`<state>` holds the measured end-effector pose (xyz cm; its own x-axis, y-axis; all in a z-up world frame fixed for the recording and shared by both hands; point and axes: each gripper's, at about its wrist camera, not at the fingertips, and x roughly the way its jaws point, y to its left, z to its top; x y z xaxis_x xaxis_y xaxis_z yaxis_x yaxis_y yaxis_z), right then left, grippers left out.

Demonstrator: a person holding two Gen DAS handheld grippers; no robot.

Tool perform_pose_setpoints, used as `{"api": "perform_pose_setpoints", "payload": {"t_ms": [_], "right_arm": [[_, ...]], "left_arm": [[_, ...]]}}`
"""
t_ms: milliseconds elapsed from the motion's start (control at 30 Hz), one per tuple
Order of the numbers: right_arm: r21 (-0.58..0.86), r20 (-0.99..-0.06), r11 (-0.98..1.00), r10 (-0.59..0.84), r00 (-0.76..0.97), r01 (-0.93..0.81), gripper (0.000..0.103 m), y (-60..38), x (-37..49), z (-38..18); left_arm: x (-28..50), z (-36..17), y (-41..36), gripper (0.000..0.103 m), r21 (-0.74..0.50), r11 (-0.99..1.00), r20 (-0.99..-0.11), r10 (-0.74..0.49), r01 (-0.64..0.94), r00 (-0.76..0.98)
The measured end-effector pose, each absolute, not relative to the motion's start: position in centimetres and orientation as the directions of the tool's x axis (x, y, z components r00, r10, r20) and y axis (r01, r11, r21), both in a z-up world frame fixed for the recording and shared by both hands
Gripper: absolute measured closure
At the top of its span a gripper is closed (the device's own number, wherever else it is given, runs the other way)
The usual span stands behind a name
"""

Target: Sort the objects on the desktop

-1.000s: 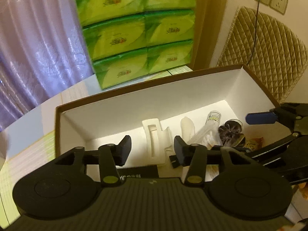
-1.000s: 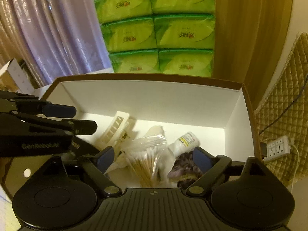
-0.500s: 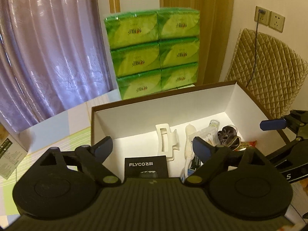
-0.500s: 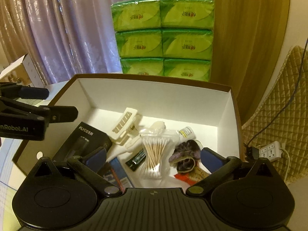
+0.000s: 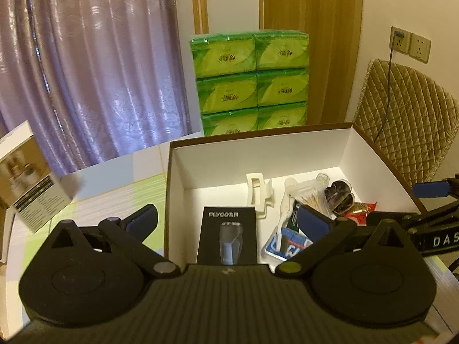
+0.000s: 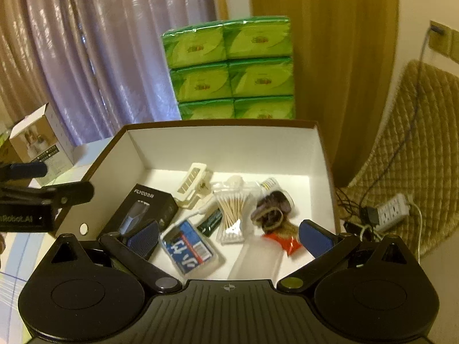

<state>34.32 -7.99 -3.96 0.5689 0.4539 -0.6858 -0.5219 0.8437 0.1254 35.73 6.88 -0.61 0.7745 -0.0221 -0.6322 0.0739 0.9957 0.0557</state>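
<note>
Shiny purple curtains [image 5: 94, 86] hang at the far left. A brown curtain [image 5: 309, 46] hangs at the far right, with a cream wall [image 5: 401, 5] beside it. The wall has sockets [image 5: 410, 44]. On the right stands a gold quilted chair [image 5: 407, 134]. A white power strip [image 6: 394, 209] lies on the floor. The light is warm and dim.

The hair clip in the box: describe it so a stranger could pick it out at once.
Find the open white-lined box in front of the stacked green tissue packs. Near its back wall, just beyond the black Flyco carton, lies the hair clip. It is the only cream plastic piece with a slotted, toothed jaw.
</note>
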Motion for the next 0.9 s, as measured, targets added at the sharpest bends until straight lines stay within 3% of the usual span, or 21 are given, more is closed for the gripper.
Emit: {"api": "perform_pose_setpoints", "payload": {"t_ms": [900], "right_arm": [[0.07,-0.64,0.802,0.492,0.59,-0.593,0.002,-13.4,21.0,0.3]], "left_arm": [[19.3,3.4,5.4,0.001,0.026,0.995,-0.637,0.091,-0.097,0.765]]}}
